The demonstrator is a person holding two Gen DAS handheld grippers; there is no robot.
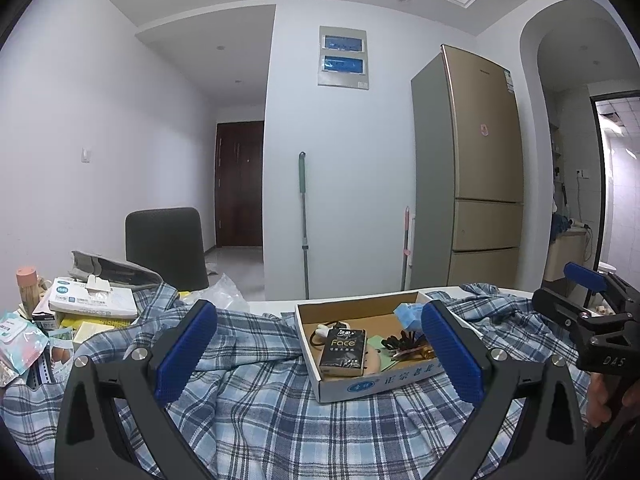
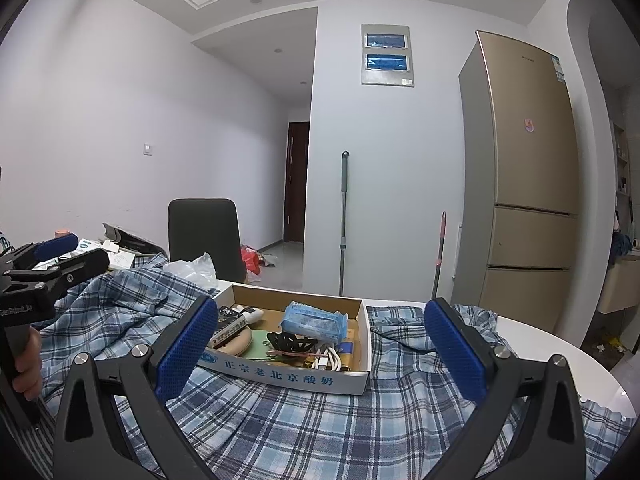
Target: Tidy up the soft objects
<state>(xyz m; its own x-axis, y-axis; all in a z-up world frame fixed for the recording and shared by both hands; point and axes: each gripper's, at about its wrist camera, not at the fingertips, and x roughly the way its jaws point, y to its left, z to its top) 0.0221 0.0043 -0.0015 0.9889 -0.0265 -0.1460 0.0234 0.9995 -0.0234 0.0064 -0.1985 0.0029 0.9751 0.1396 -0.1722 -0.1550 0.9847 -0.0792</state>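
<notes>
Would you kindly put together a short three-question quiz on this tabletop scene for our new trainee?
1. True or false: the cardboard box sits on top of the plaid shirt.
2. Are the left gripper and right gripper open or shut?
3. Which lies in the box: A) black tissue pack, B) an apple, C) a mug?

Key:
1. True.
2. Both open, holding nothing.
3. A.
</notes>
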